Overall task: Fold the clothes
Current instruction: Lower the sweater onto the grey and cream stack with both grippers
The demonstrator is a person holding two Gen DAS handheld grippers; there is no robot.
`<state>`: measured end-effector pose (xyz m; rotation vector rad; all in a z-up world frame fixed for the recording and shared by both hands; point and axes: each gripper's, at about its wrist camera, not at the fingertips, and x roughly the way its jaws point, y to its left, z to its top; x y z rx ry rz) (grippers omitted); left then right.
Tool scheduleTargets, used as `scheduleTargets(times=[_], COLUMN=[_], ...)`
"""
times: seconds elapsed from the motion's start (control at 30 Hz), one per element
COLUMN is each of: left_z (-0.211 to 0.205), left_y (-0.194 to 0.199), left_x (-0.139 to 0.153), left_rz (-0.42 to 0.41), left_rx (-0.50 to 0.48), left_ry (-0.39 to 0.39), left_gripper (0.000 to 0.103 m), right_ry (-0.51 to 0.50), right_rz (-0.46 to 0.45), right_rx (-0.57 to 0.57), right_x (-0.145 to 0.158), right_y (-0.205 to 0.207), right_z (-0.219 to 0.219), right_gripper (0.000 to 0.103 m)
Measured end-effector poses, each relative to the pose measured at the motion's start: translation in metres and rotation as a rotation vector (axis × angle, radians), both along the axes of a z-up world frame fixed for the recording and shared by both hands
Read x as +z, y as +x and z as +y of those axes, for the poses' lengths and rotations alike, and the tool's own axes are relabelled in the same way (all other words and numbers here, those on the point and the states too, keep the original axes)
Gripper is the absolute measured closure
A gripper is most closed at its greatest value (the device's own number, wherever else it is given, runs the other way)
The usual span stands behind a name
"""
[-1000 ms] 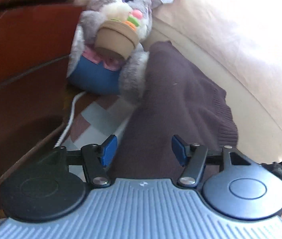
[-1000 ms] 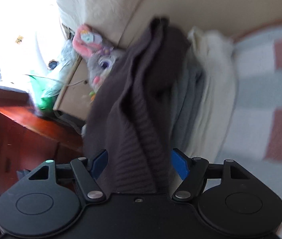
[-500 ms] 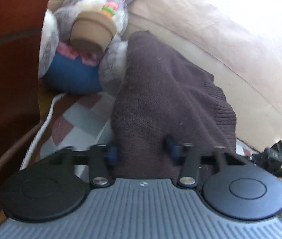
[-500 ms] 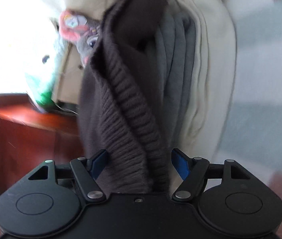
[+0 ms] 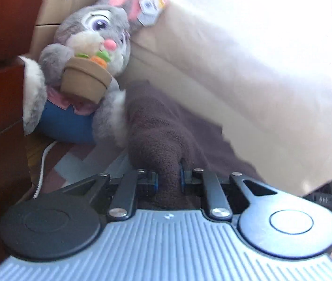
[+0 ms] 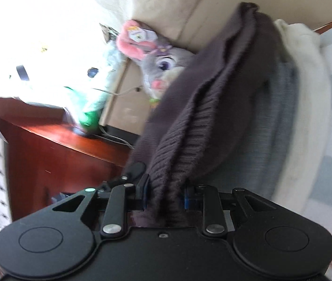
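Both pairs of fingers are closing with the brown knit sweater bunched between them, the left gripper pinching a fold and the right gripper its ribbed edge, the garment stretching away beside the plush rabbit, over grey and cream clothes.

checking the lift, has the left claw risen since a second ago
Yes. The left claw, closing on the brown sweater, has come up: the plush bunny sits lower in its view.
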<state>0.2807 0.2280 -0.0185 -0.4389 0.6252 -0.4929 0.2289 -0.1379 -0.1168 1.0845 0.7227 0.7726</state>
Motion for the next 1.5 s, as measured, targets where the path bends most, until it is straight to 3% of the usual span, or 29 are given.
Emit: scheduleTargets(times=[0.1, 0.23, 0.4, 0.47, 0.5, 0.53, 0.63, 0.7, 0.8, 0.9, 1.0, 1.1, 1.2, 1.23, 1.27, 1.37, 1.43, 1.5], left_z=[0.021, 0.022, 0.016, 0.006, 0.0, -0.005, -0.009, -0.003, 0.012, 0.011, 0.001, -0.006, -0.021, -0.028, -0.034, -0.055, -0.079, -0.094], left_y=[-0.006, -0.004, -0.009, -0.008, -0.008, -0.008, -0.01, -0.011, -0.006, 0.019, 0.015, 0.001, -0.024, -0.037, -0.043, -0.062, -0.052, -0.039], left_x=[-0.009, -0.05, -0.072, -0.06, -0.052, -0.044, -0.012, 0.002, -0.002, -0.038, -0.054, -0.041, -0.013, -0.002, 0.002, 0.013, -0.004, -0.029], left_rz=[0.047, 0.144, 0.216, 0.179, 0.154, 0.129, 0.095, 0.093, 0.154, 0.286, 0.294, 0.226, 0.081, 0.013, -0.022, -0.121, -0.091, -0.02], left_rx=[0.109, 0.185, 0.202, 0.199, 0.197, 0.195, 0.186, 0.207, 0.263, 0.255, 0.249, 0.3, 0.372, 0.362, 0.29, 0.077, -0.054, -0.066], left_ry=[-0.126, -0.13, -0.123, -0.041, 0.007, 0.053, 0.113, 0.109, 0.136, 0.352, 0.517, 0.585, 0.661, 0.657, 0.62, 0.51, 0.556, 0.675], left_gripper=[0.089, 0.083, 0.076, 0.077, 0.087, 0.089, 0.09, 0.09, 0.09, 0.088, 0.085, 0.078, 0.075, 0.067, 0.063, 0.061, 0.062, 0.063], right_ry=[0.044, -0.063, -0.076, -0.062, -0.054, -0.042, -0.029, -0.075, 0.016, 0.009, -0.03, -0.07, -0.193, -0.231, -0.26, -0.198, -0.092, -0.014], right_rz=[0.049, 0.227, 0.226, 0.246, 0.246, 0.226, 0.117, 0.01, 0.076, 0.218, 0.248, 0.244, 0.22, 0.207, 0.192, 0.151, 0.16, 0.219], right_rx=[0.001, 0.008, -0.101, -0.112, -0.111, -0.112, -0.135, -0.122, -0.056, -0.038, -0.037, -0.035, 0.054, 0.089, 0.122, 0.207, 0.28, 0.347], right_x=[-0.008, -0.04, -0.053, -0.057, -0.056, -0.052, -0.026, -0.004, -0.01, -0.033, -0.04, -0.032, -0.014, -0.009, -0.004, -0.001, -0.012, -0.025], right_y=[-0.001, 0.002, -0.011, -0.009, -0.009, -0.009, -0.014, -0.021, -0.017, -0.012, -0.019, -0.026, -0.028, -0.031, -0.032, -0.031, -0.035, -0.044], right_z=[0.004, 0.025, 0.037, 0.037, 0.036, 0.036, 0.034, 0.037, 0.044, 0.067, 0.08, 0.082, 0.083, 0.082, 0.081, 0.066, 0.058, 0.058], right_gripper=[0.063, 0.054, 0.049, 0.051, 0.056, 0.063, 0.067, 0.067, 0.067, 0.066, 0.058, 0.053, 0.042, 0.042, 0.041, 0.041, 0.041, 0.041])
